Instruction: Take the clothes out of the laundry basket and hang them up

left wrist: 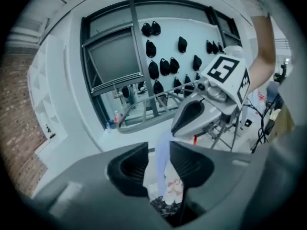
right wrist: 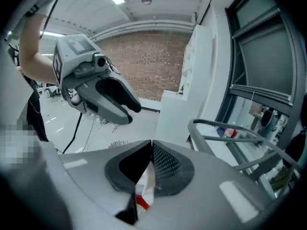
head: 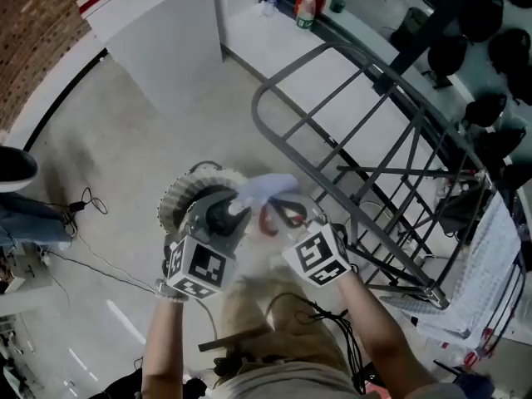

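Cloth (head: 266, 188), pale lavender floral, spans both tongs, long axis left-right. Right tongs (right wrist: 151, 152) pinch it; left tongs (left wrist: 157, 163) stand apart, cloth loose between. Dark grey metal drying rack (head: 399, 171) lies right, nearer right tongs.

Garment (head: 268, 191) spans left gripper (head: 219, 216) to right gripper (head: 287, 216), basket (head: 174, 194) below (left side); rack (head: 366, 98) right, bottles (head: 306, 8) behind it.

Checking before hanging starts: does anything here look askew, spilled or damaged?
Nothing stands out. The garment is held up off the floor, the laundry basket stands upright beneath, and the drying rack looks intact.
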### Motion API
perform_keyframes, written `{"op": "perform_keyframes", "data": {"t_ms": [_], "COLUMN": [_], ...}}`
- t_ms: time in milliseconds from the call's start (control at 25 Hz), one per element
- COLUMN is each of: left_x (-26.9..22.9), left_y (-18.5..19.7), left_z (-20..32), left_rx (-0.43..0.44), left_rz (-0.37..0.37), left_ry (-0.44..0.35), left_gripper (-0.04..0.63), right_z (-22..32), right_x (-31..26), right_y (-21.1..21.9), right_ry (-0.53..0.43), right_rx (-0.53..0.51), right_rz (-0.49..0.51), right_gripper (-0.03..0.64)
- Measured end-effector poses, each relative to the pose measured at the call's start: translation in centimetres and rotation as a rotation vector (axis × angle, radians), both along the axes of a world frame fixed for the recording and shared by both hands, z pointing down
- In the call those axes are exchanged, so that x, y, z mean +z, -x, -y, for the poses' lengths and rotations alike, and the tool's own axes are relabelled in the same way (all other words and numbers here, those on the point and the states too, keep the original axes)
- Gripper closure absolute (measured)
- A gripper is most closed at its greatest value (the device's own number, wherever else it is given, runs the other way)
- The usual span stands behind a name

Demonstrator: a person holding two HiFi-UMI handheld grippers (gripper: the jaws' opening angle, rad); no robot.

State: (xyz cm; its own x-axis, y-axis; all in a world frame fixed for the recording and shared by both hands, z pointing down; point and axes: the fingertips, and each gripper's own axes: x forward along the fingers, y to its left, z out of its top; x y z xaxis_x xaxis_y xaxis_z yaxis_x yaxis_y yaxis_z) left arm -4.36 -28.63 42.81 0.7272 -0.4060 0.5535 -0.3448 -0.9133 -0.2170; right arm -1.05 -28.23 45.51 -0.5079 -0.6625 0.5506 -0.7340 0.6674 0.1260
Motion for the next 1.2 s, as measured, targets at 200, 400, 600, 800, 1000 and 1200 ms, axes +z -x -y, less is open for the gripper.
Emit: {"op": "perform_keyframes", "data": {"t_ms": [200, 400, 600, 800, 1000, 1200], "left_x": [-3.2, -5.6, -6.7, -8.2, -10.7, -13.1], "left_y": [-2.5, -4.4, -6.1, -8.4, -11.5, -14.5], "left_z": [-2.2, -6.2, -10.3, -14.0, -18.3, -21.6], "left_rx": [0.214, 0.447, 0.590, 0.682, 0.761, 0.804], "left_rz": [-0.021, -0.037, -0.034, -0.064, -0.095, -0.114], "left_ry": [-0.042, -0.082, -0.105, -0.163, -0.183, -0.232], "left_gripper": [0.468, 0.463, 0.465, 0.562, 0.577, 0.580], "right_z": [-2.4, -5.9, -9.6, -13.3, -18.3, -24.8], "right_x": [-5.5, -9.5, -12.4, -14.1, -15.8, -17.1], "right_y": [-0.9, -1.4, -1.8, -3.4, -6.8, -11.3], "right_ry": [-0.089, -0.169, -0.213, -0.239, -0.292, -0.340], "right_rx": [0.058, 0.173, 0.259, 0.369, 0.514, 0.705], "right_rz": [-0.040, -0.070, -0.090, -0.111, -0.113, -0.062], "right_gripper": [0.606, 0.606, 0.606, 0.606, 0.604, 0.527]}}
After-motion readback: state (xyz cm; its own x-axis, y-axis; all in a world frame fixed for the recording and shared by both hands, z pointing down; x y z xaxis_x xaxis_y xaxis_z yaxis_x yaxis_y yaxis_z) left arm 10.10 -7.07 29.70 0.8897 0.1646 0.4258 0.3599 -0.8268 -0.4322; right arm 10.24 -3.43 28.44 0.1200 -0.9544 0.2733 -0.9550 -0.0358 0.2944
